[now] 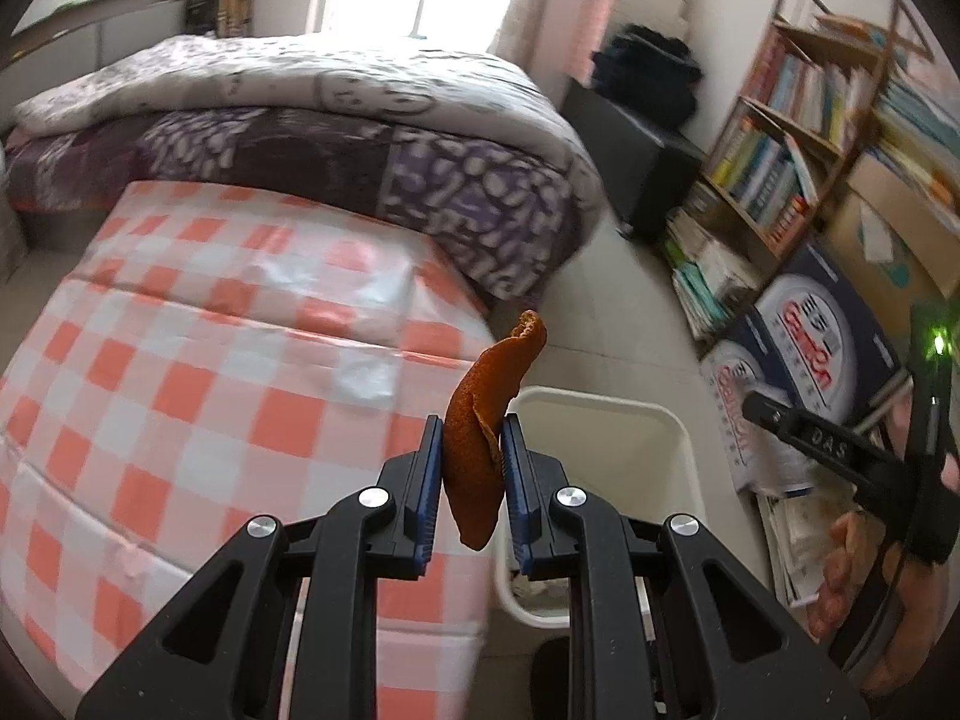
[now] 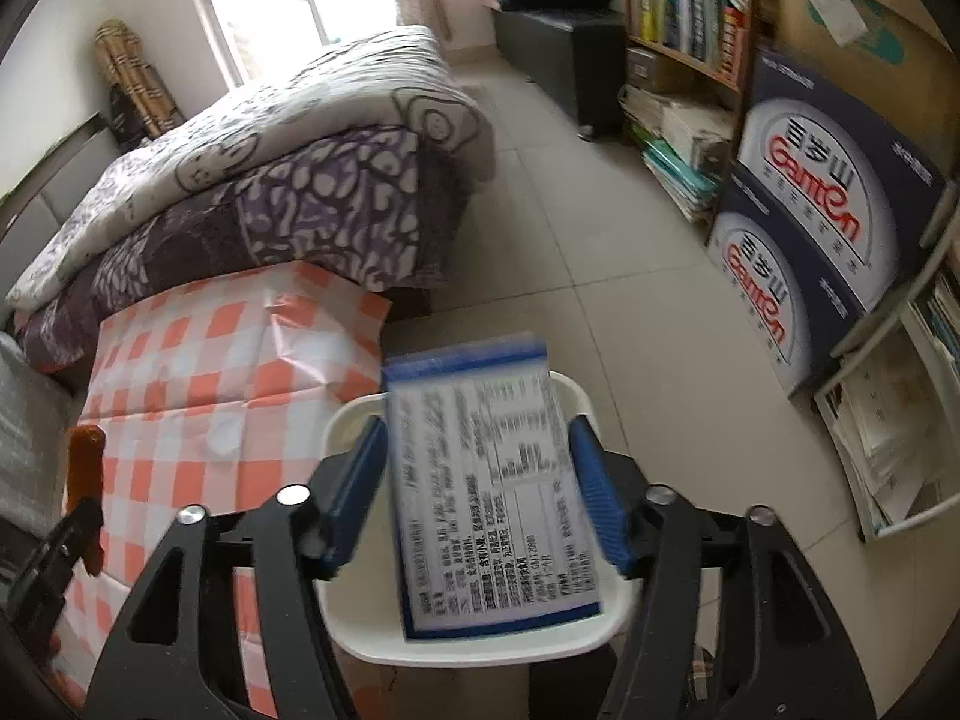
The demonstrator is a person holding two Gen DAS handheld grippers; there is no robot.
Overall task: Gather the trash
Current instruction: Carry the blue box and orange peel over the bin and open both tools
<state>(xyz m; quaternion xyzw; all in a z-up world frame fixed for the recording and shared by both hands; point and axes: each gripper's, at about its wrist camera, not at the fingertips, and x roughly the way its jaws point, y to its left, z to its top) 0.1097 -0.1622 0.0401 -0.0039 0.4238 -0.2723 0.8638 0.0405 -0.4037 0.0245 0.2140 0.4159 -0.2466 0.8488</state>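
Observation:
My left gripper (image 1: 474,450) is shut on a curled orange peel (image 1: 480,438), held upright above the edge of the checked table, just left of the white trash bin (image 1: 672,420). The peel also shows in the right wrist view (image 2: 87,468) at the far left. In the right wrist view, a blue-and-white printed wrapper (image 2: 492,492) hangs blurred between the fingers of my right gripper (image 2: 480,480), directly over the white bin (image 2: 480,645). The jaws stand wide and there is a gap between the pads and the wrapper's edges.
A table with an orange-and-white checked cloth (image 1: 210,372) stands left of the bin. Behind it is a bed with a purple patterned quilt (image 1: 360,138). Bookshelves (image 1: 798,138), stacked Ganten boxes (image 2: 828,228) and piles of paper line the right wall. Tiled floor (image 2: 570,210) lies between.

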